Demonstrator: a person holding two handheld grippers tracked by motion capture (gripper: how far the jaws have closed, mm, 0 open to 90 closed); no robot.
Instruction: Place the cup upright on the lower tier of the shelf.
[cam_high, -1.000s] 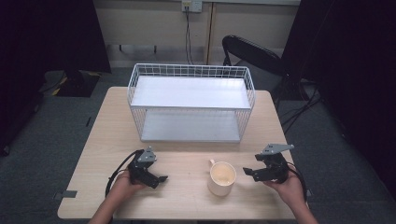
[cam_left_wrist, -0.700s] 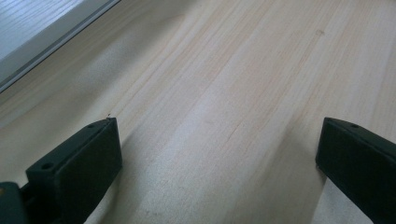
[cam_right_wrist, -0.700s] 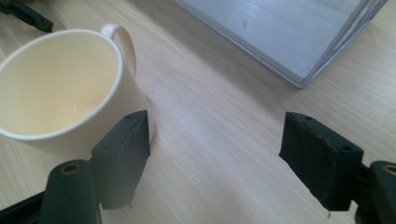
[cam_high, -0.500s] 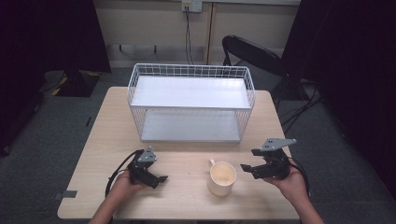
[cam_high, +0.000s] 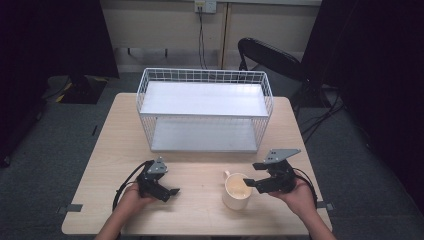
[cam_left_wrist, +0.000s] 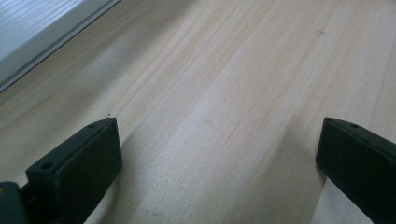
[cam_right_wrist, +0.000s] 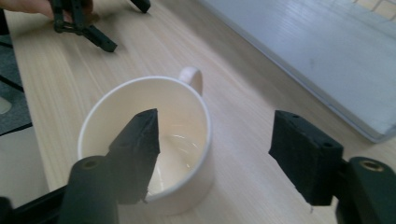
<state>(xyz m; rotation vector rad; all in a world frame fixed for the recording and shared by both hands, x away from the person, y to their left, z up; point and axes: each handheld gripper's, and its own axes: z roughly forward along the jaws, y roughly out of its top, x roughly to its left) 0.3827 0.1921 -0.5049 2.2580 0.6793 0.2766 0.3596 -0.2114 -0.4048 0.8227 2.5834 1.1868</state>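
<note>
At the left, the left tool (cam_high: 159, 186) is rested low on the counter (cam_high: 200, 210), held in the person's left hand (cam_high: 131, 198); in the left gripper view its jaws are seen spread wide over bare wood, with nothing between them. Behind, toward the far edge, a white wire rack (cam_high: 206, 116) with two shelves is stood empty.

Right of centre, a cream mug (cam_high: 237, 191) is set upright on the counter, its handle (cam_high: 227, 175) turned toward the rack. Just beside it, the right tool (cam_high: 256, 175) is held above the counter with its jaws pointed at the mug. The jaws have just been closing, yet a wide gap is left; in the right gripper view one jaw is seen over the mug's rim and interior, the other outside the near wall, so the wall is straddled but no pad is seen pressed against it.

The work is judged to be at its start: the mug is not yet gripped, and lifting and placing remain.
</note>
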